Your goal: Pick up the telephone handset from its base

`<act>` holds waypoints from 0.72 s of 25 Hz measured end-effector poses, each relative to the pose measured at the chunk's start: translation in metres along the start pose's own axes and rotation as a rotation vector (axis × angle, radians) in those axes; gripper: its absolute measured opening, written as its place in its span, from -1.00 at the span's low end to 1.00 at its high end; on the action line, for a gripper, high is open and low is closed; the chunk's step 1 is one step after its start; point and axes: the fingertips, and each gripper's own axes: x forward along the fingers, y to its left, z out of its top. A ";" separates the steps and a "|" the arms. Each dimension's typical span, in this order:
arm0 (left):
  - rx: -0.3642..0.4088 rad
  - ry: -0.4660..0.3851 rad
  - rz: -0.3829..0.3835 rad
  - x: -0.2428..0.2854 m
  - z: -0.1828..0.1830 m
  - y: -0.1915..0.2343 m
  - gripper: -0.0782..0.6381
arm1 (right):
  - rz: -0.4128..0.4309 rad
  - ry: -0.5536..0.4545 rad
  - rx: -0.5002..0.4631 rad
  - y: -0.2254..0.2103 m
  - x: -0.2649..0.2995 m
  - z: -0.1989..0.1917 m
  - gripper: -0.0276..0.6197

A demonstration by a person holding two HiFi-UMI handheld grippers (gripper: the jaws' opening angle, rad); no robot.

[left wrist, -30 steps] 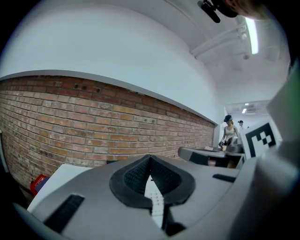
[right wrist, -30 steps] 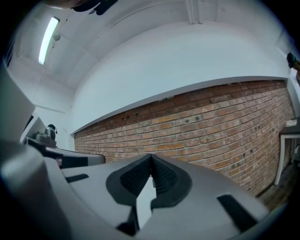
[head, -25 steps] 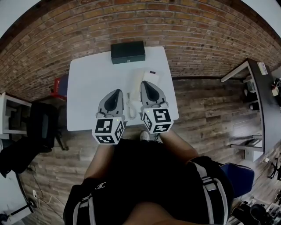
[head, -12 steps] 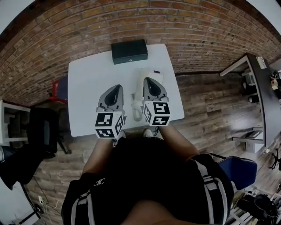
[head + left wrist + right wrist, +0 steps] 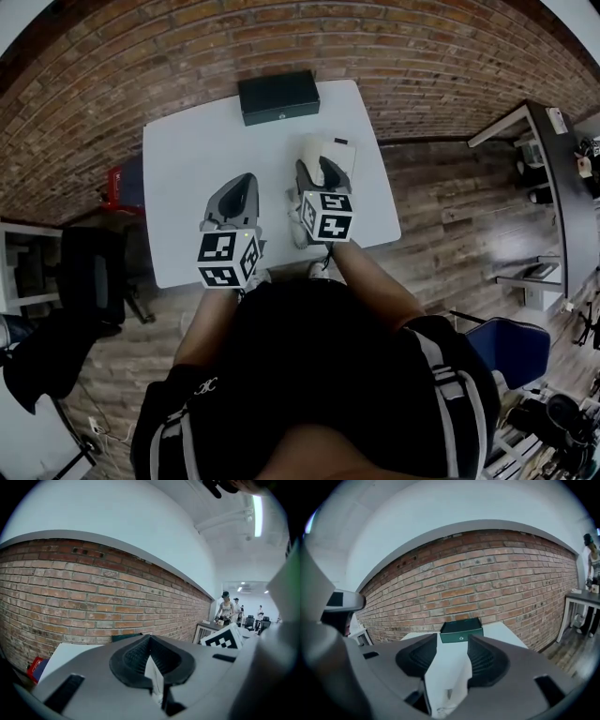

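Observation:
The white telephone [image 5: 339,156] sits at the right side of the white table [image 5: 187,155]. Its handset [image 5: 315,150] lies on the base, with the coiled cord [image 5: 294,231] trailing toward the near edge. My right gripper [image 5: 312,171] is low over the handset. Its jaws are opening, and the handset [image 5: 447,677] lies in the gap between them [image 5: 452,654]. I cannot see the pads pressing on it. My left gripper [image 5: 245,180] hovers over the middle of the table, left of the phone. It is shut [image 5: 151,654] and empty.
A dark box [image 5: 277,97] [image 5: 461,630] stands at the table's far edge against the brick wall. A red object [image 5: 118,184] and a dark chair [image 5: 89,272] stand on the floor at the left. Desks [image 5: 562,187] and people stand off to the right.
My right gripper has dropped down onto the handset and its jaws have parted around it. The left gripper has drifted a little back and left.

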 end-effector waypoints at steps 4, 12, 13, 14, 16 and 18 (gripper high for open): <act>-0.007 0.011 0.019 -0.008 -0.005 0.012 -0.79 | -0.046 0.054 0.030 -0.008 0.016 -0.019 -0.37; -0.013 0.018 0.053 -0.018 -0.009 0.032 -0.79 | -0.151 0.189 0.063 -0.026 0.053 -0.056 -0.30; -0.013 0.019 0.057 -0.019 -0.010 0.034 -0.79 | -0.164 0.206 0.069 -0.030 0.057 -0.061 -0.30; -0.013 0.020 0.060 -0.019 -0.010 0.036 -0.79 | -0.180 0.225 0.080 -0.034 0.060 -0.065 -0.30; -0.013 0.023 0.065 -0.020 -0.011 0.040 -0.79 | -0.218 0.269 0.114 -0.043 0.062 -0.071 -0.29; -0.014 0.022 0.068 -0.019 -0.011 0.044 -0.79 | -0.242 0.311 0.134 -0.048 0.065 -0.076 -0.27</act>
